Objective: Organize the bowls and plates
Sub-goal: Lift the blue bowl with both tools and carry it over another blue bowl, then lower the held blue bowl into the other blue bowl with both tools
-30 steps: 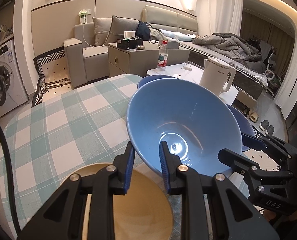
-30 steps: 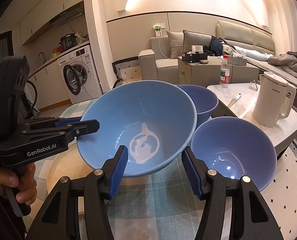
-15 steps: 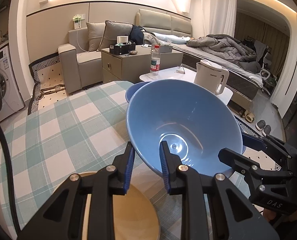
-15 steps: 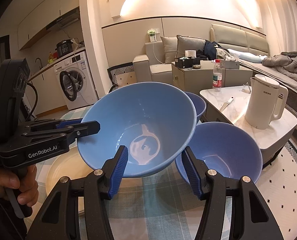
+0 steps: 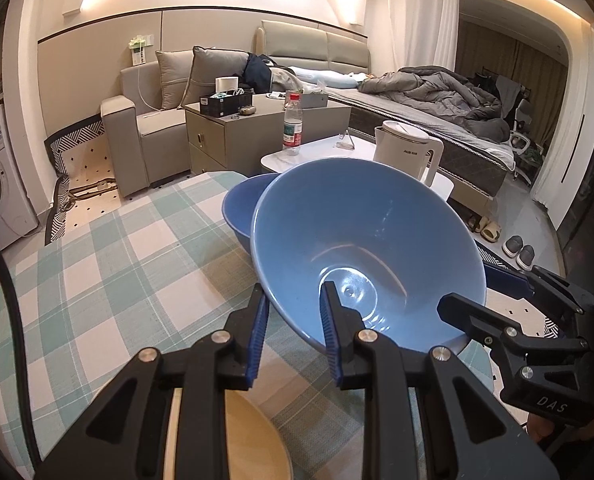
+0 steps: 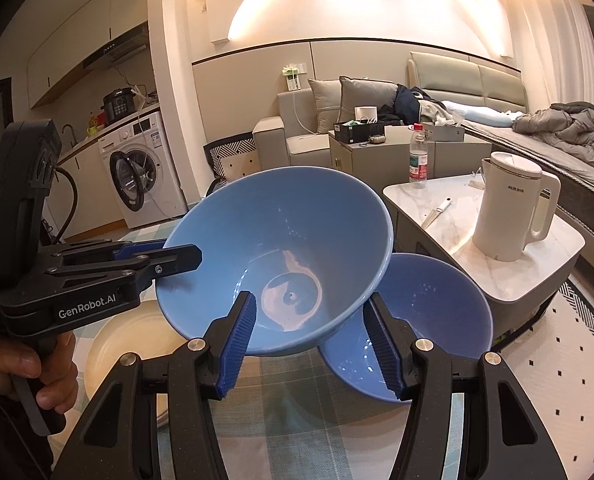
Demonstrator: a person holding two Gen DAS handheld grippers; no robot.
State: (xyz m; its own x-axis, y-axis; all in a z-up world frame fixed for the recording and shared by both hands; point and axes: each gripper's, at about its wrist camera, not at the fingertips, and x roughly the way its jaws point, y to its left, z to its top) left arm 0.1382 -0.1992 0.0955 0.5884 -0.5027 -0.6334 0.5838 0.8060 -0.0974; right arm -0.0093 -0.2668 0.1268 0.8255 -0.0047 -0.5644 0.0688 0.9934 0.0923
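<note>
Nearest, left tongs (image 5: 291, 328) are clenched on the near rim of the light-blue bowl (image 5: 361, 248), w/ right tongs (image 6: 311, 342) released, fingers spread either side of its opposite edge w/o clear contact, prob. just steadying. Bowl's held tilted above the checked bench (image 5: 109, 280), beyond the cream plate (image 6: 127, 344). Darker bowl (image 6: 429, 320) sits behind it, likely the nesting spot; a third bowl (image 5: 241, 204) farther back.
</note>
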